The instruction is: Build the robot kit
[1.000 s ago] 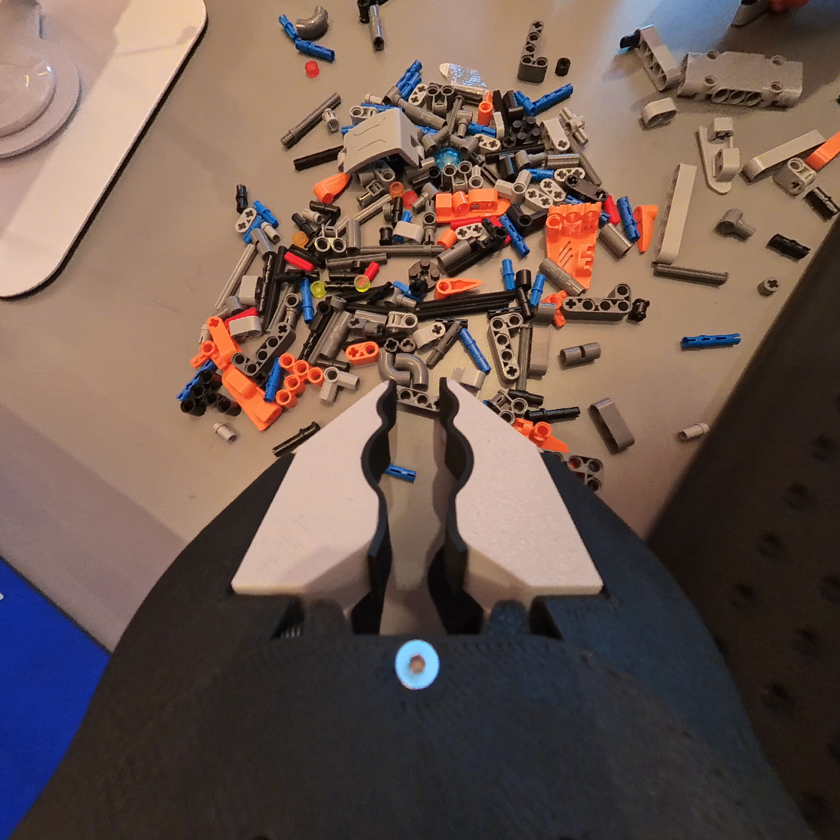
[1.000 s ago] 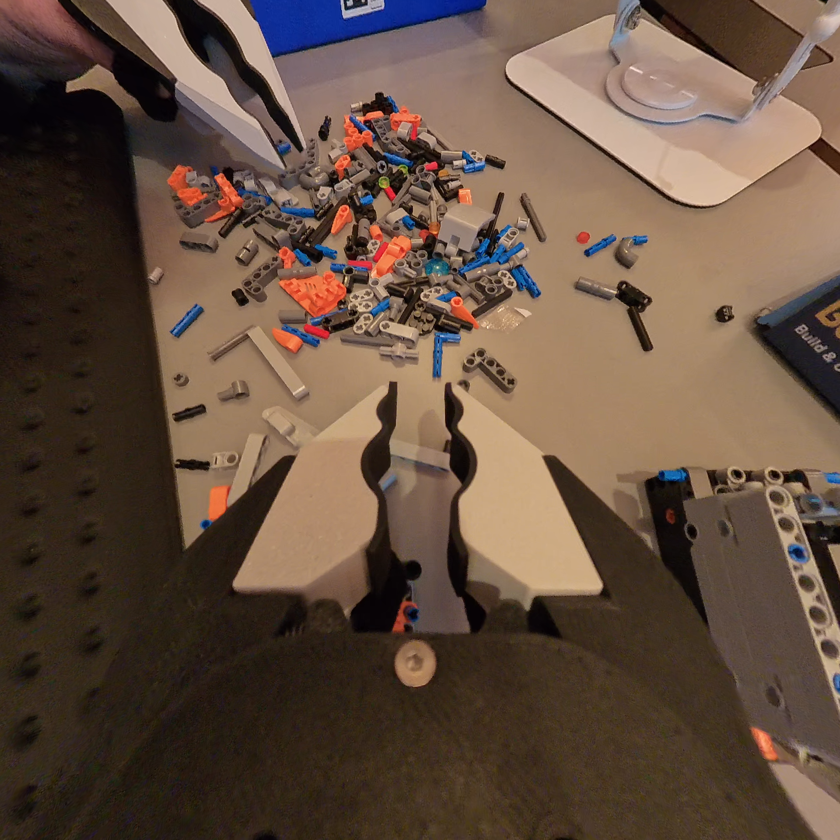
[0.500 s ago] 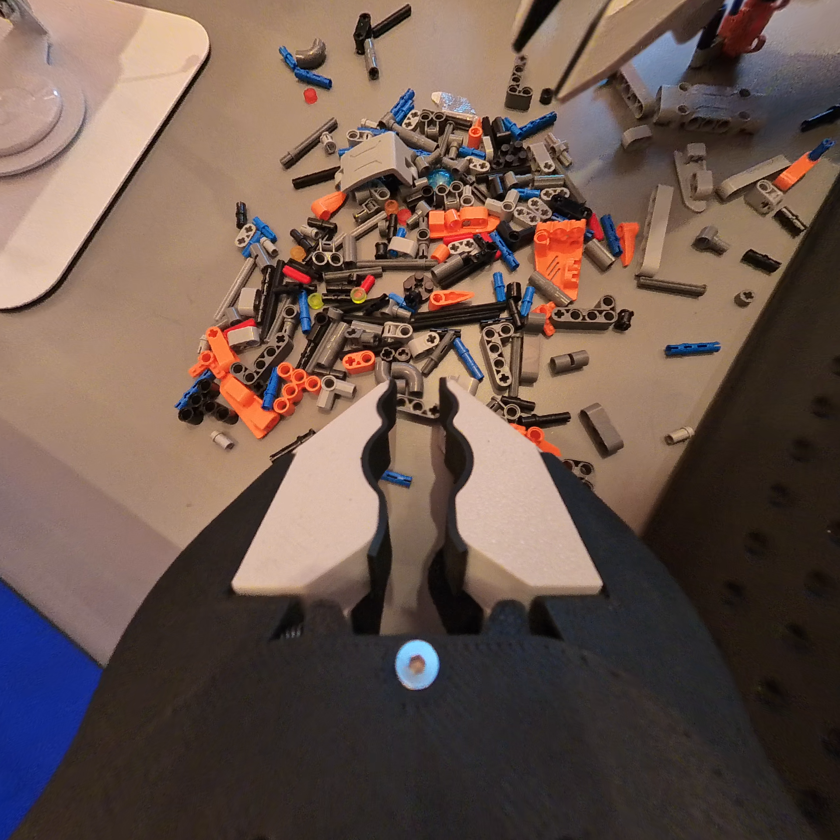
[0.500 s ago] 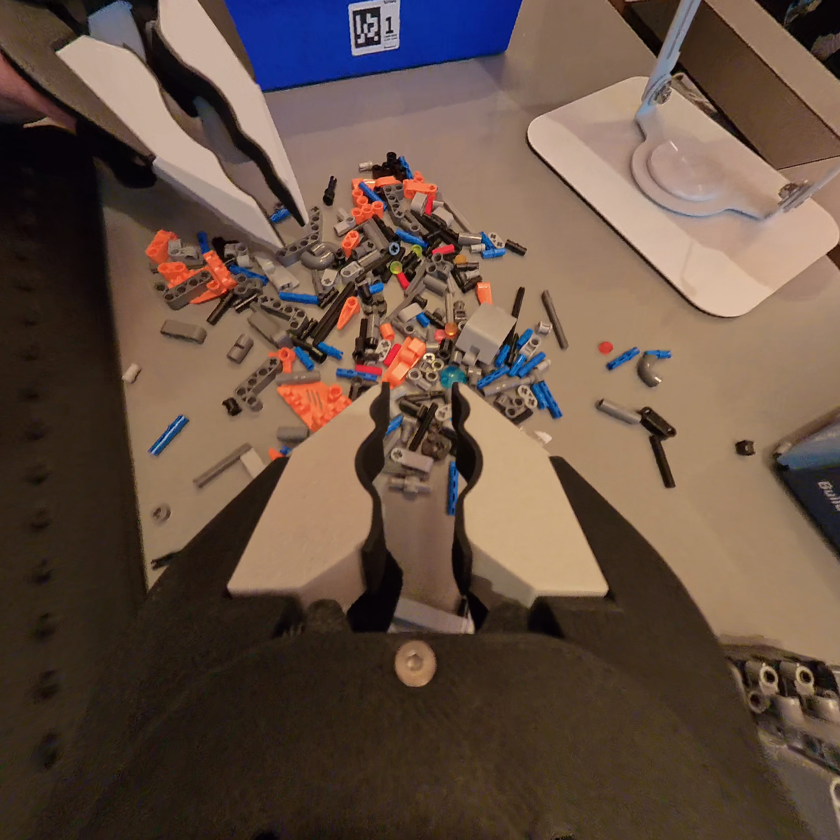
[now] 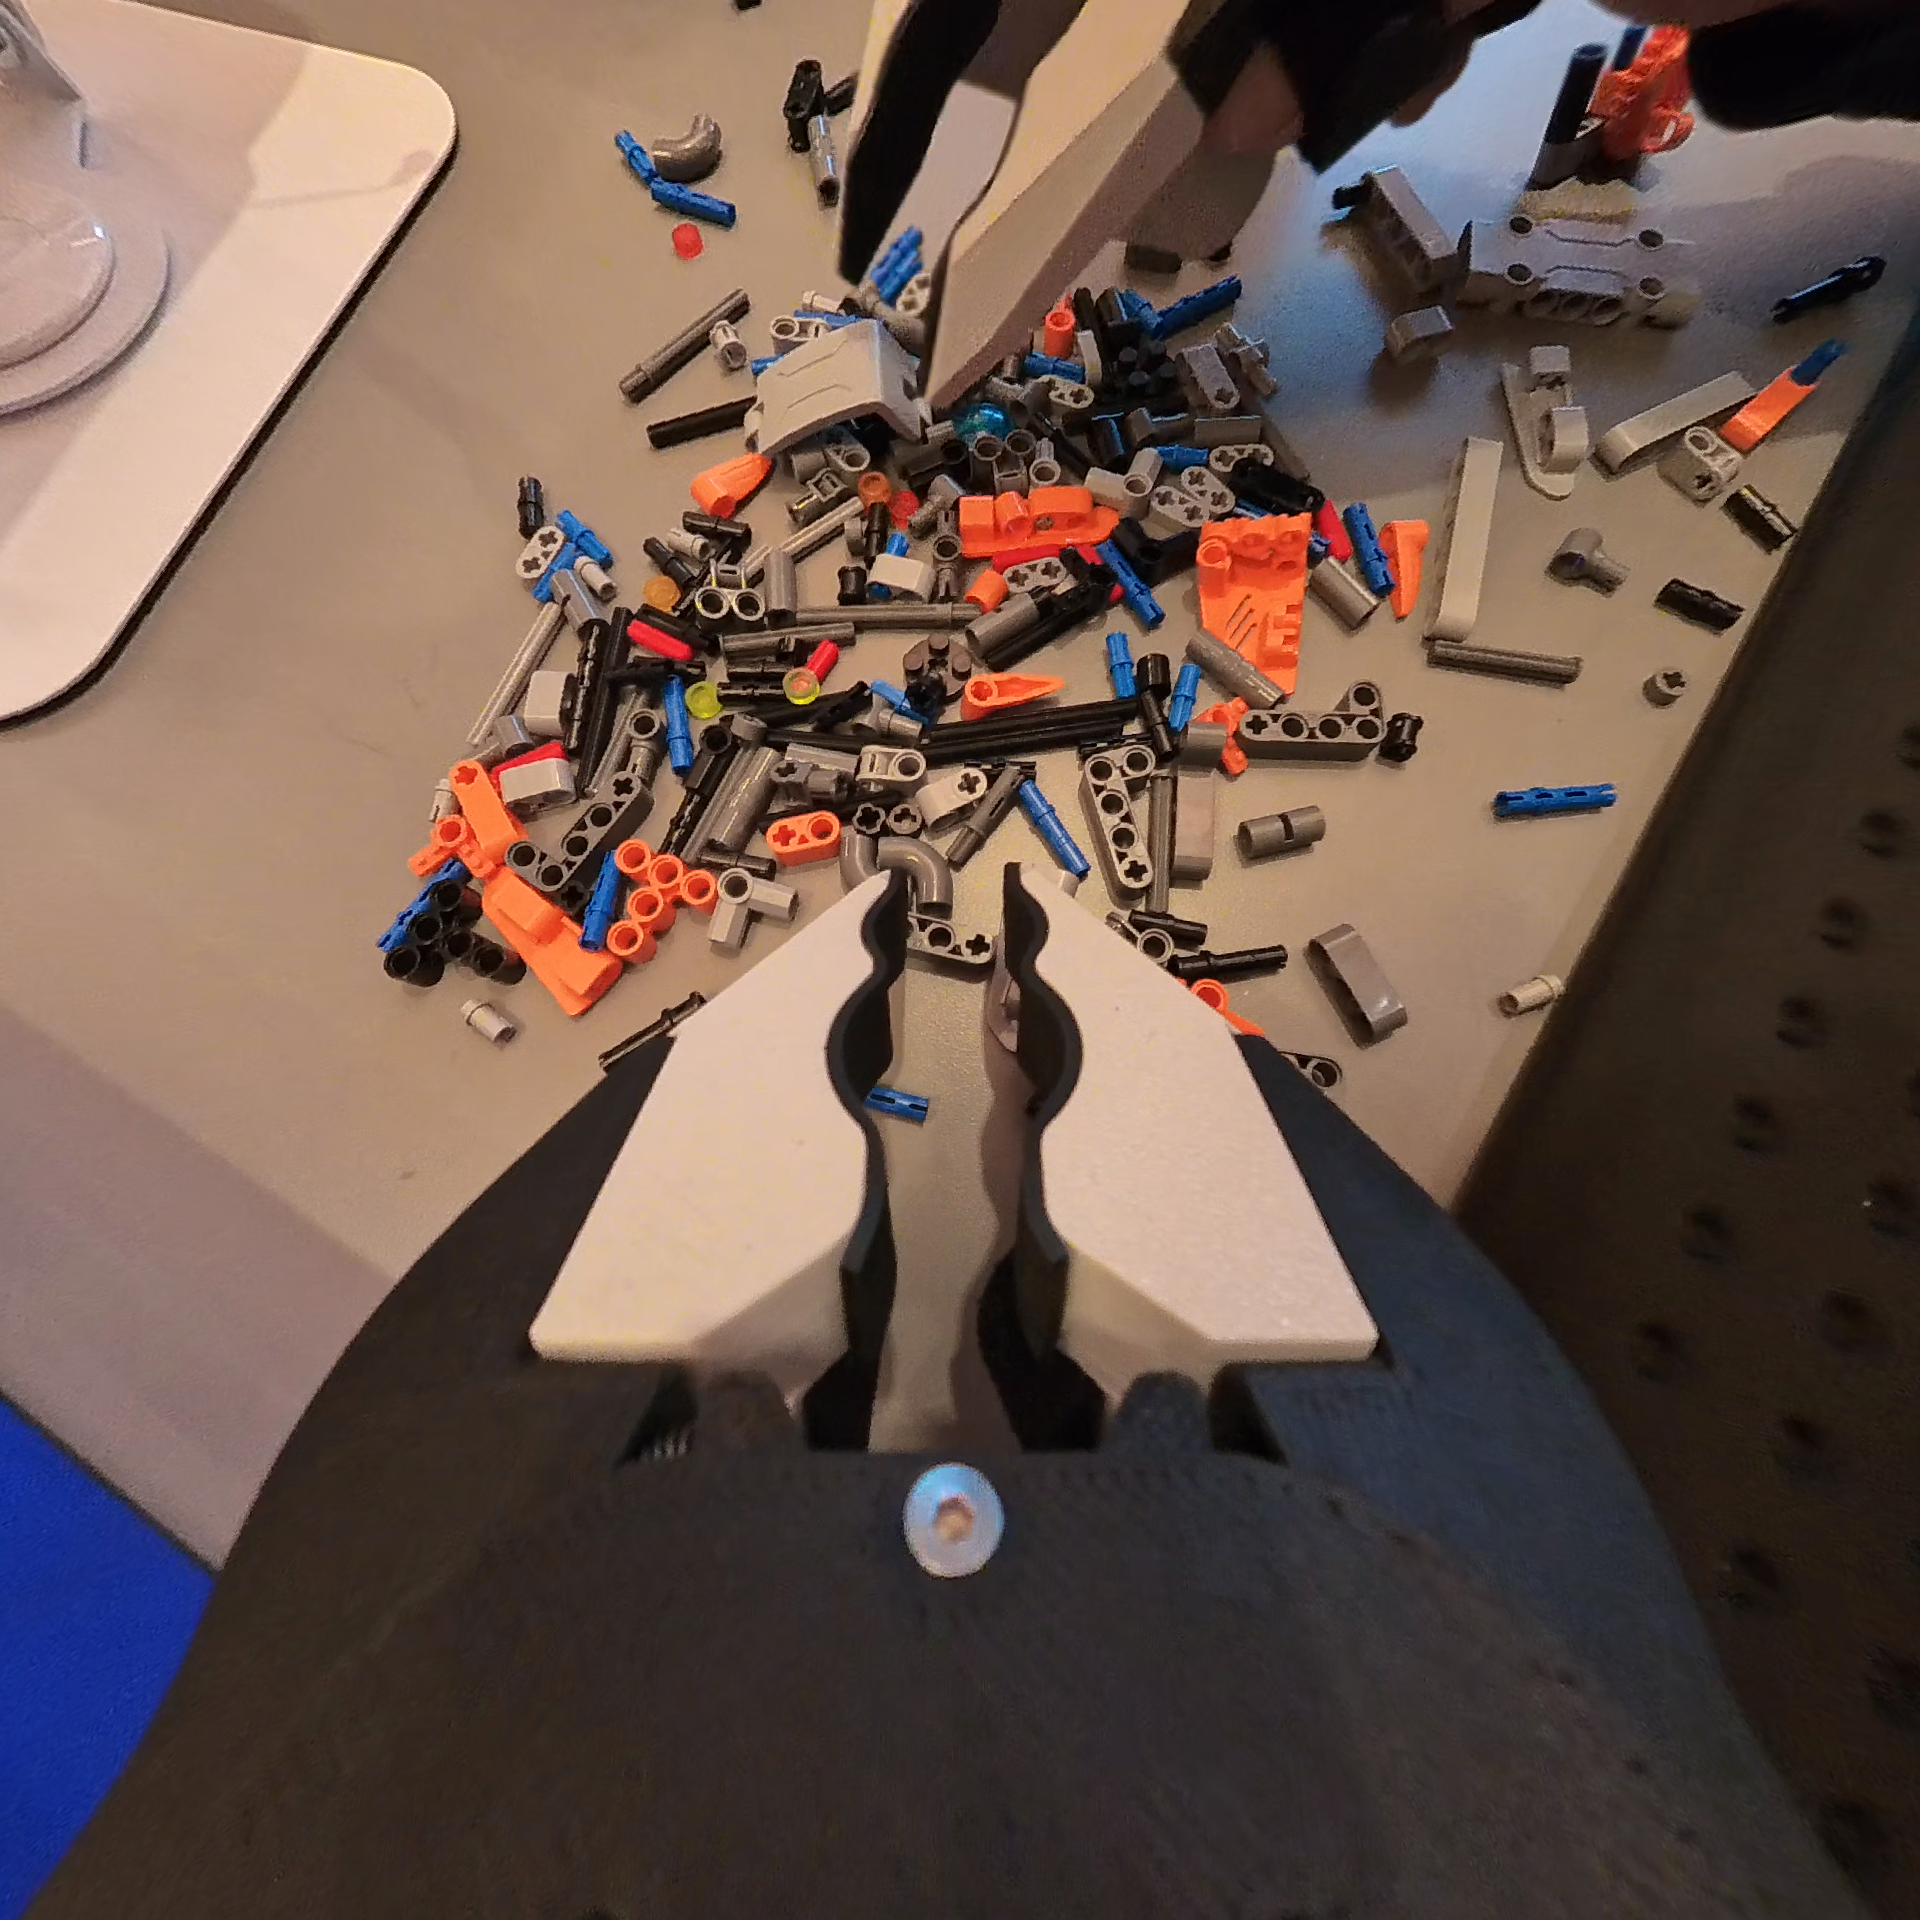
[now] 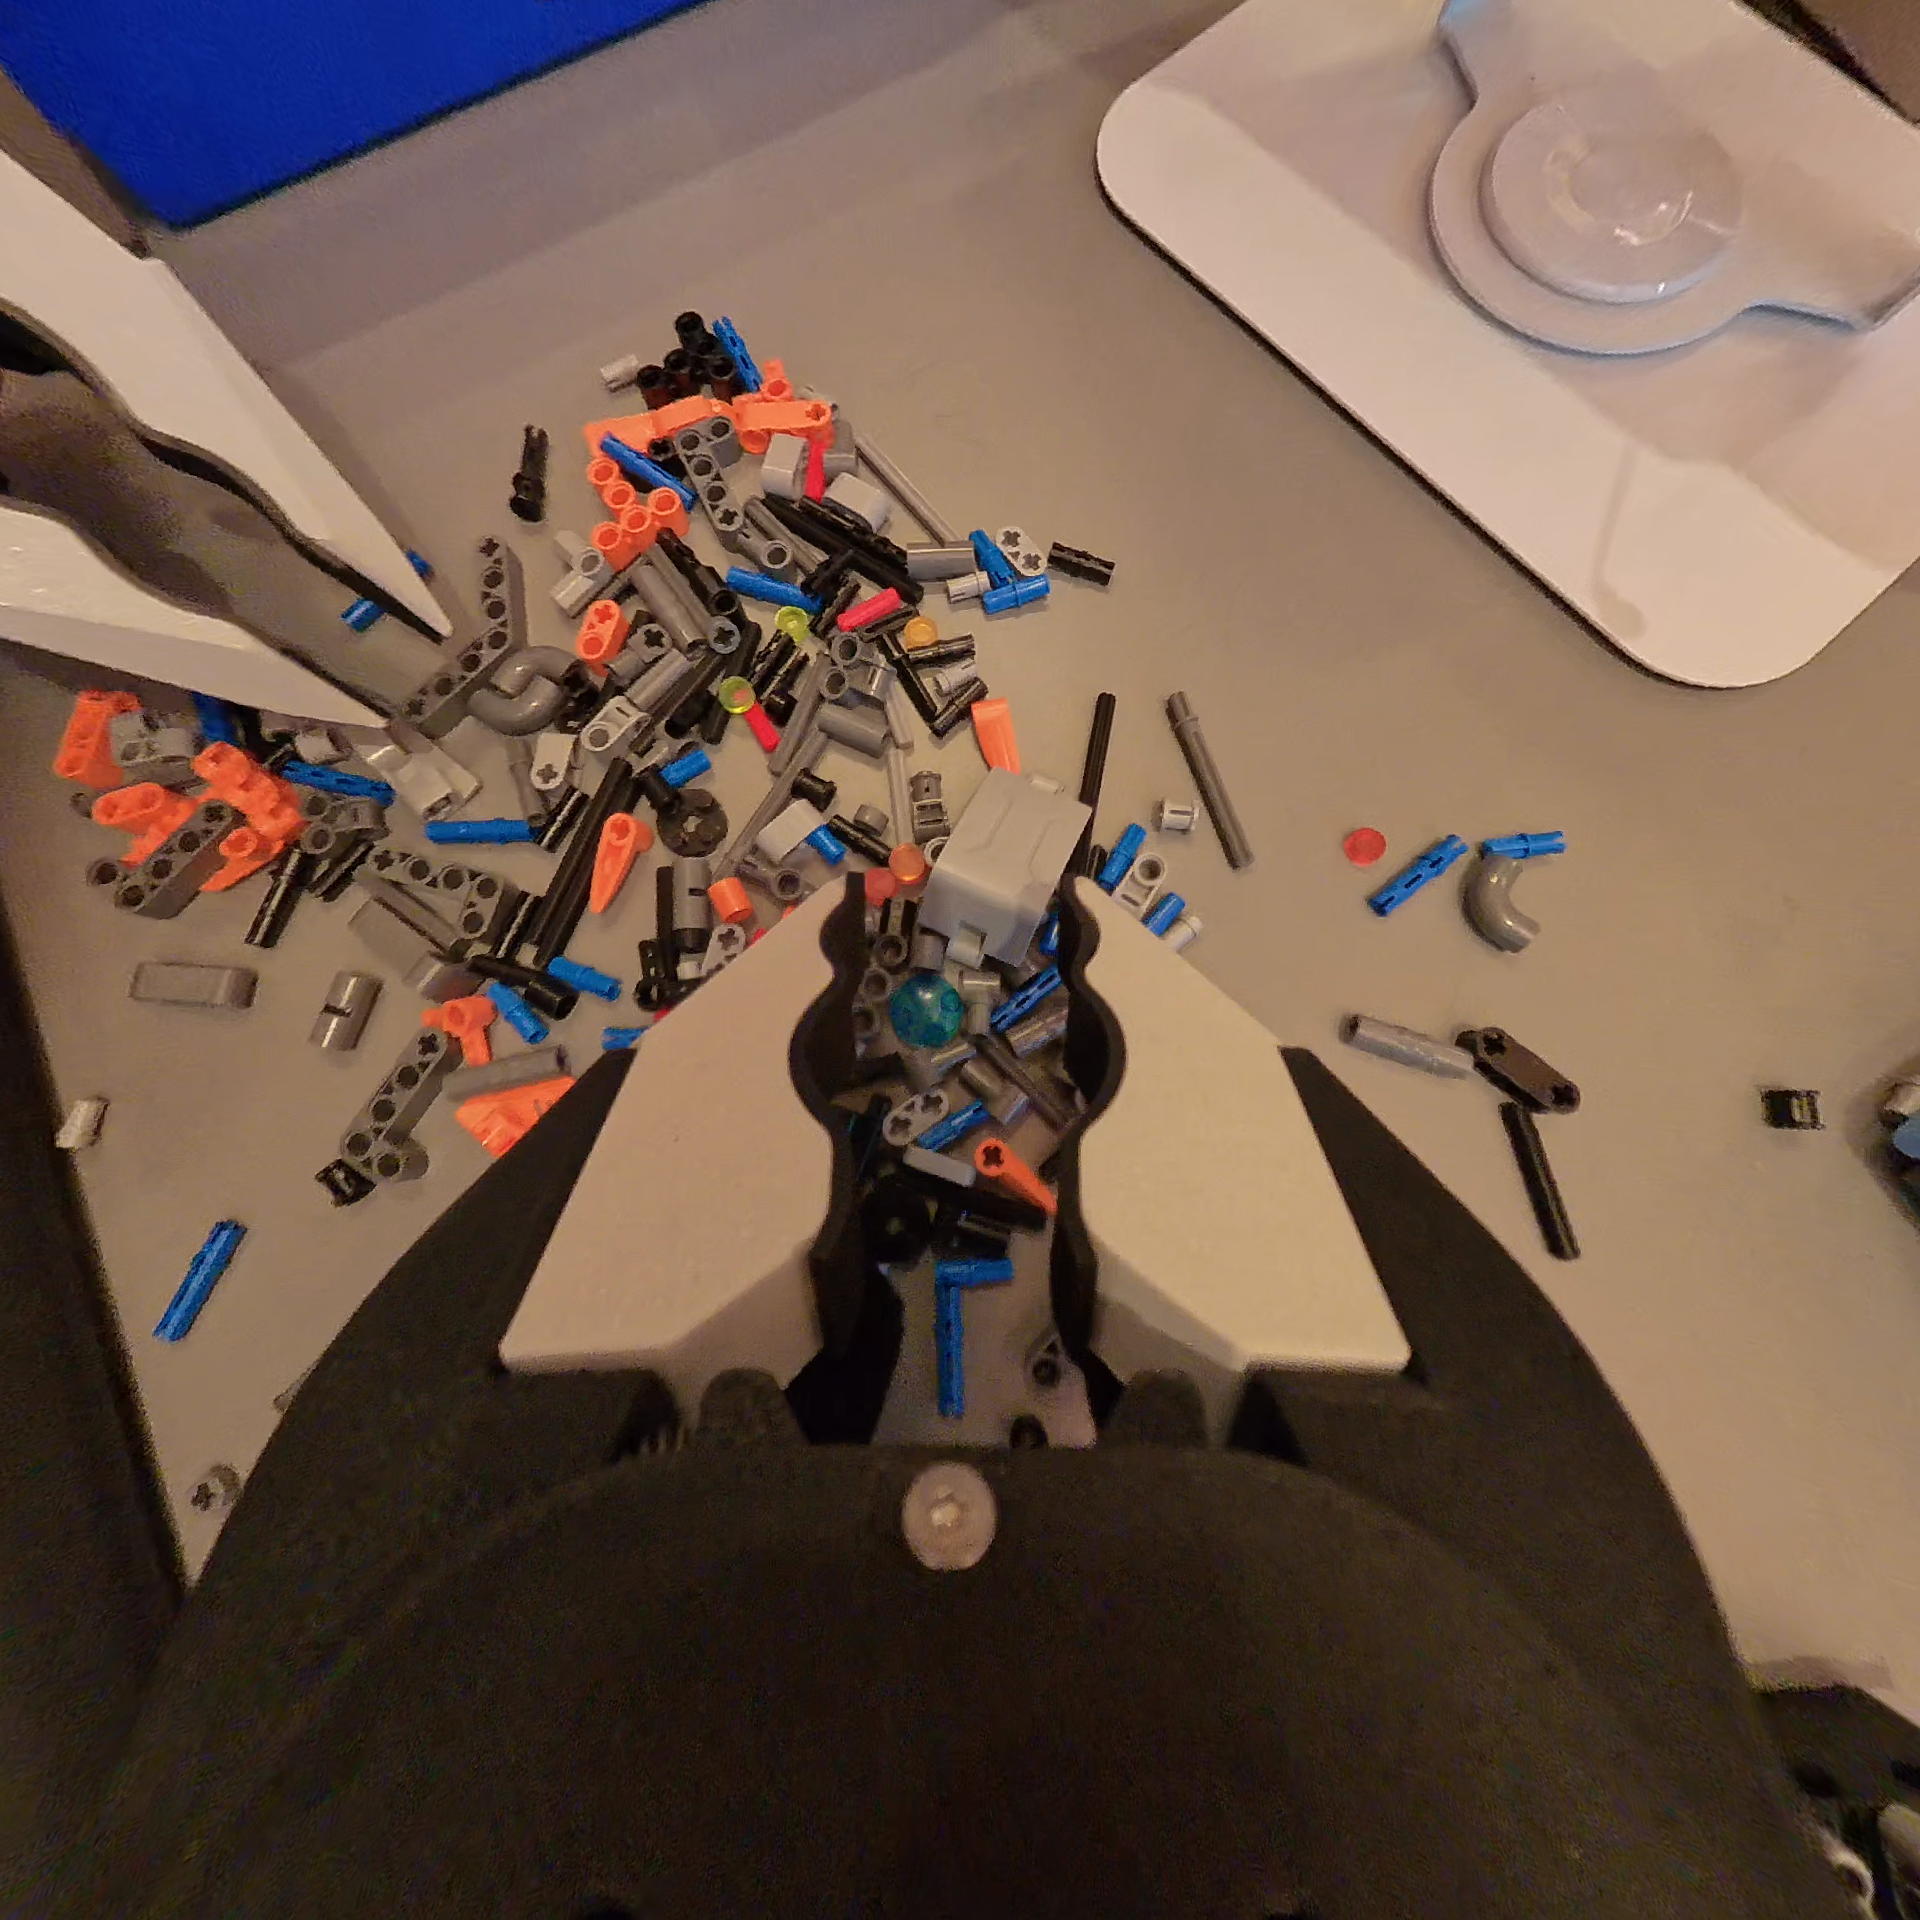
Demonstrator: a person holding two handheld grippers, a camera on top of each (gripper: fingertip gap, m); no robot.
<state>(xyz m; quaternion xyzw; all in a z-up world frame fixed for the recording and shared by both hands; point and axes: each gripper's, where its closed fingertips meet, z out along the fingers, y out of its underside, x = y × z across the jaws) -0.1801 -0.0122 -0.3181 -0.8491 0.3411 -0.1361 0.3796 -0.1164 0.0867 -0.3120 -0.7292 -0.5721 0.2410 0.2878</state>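
Hovering: we hold both tools over one heap of small building pieces (image 5: 914, 623) on the grey tabletop (image 5: 260, 831), and neither carries anything.
Left tool: our left tool (image 5: 948, 896) has its fingers apart with nothing between them; its tips stand at the near fringe of the heap, just above a curved grey pipe piece (image 5: 904, 862) and a short dark beam (image 5: 945, 940). A loose blue pin (image 5: 897, 1103) lies on the tabletop under the gap.
Right tool: our right tool (image 6: 961, 899) is also parted and empty, low over the heap's far side. One tip is right beside, perhaps touching, a boxy light grey panel (image 6: 1003, 857); we cannot tell which. A round teal stud (image 6: 925, 1010) shows in the gap below.
Progress: as far as we can see, no piece is lifted or clamped, and the heap lies unsorted.
Surroundings: a white rounded stand base (image 6: 1507, 343) sits toward one tabletop corner, a blue box (image 6: 312, 83) at the edge beyond the heap, and dark perforated foam (image 5: 1766, 1143) along one side. Larger grey beams (image 5: 1558, 270) lie apart from the heap.
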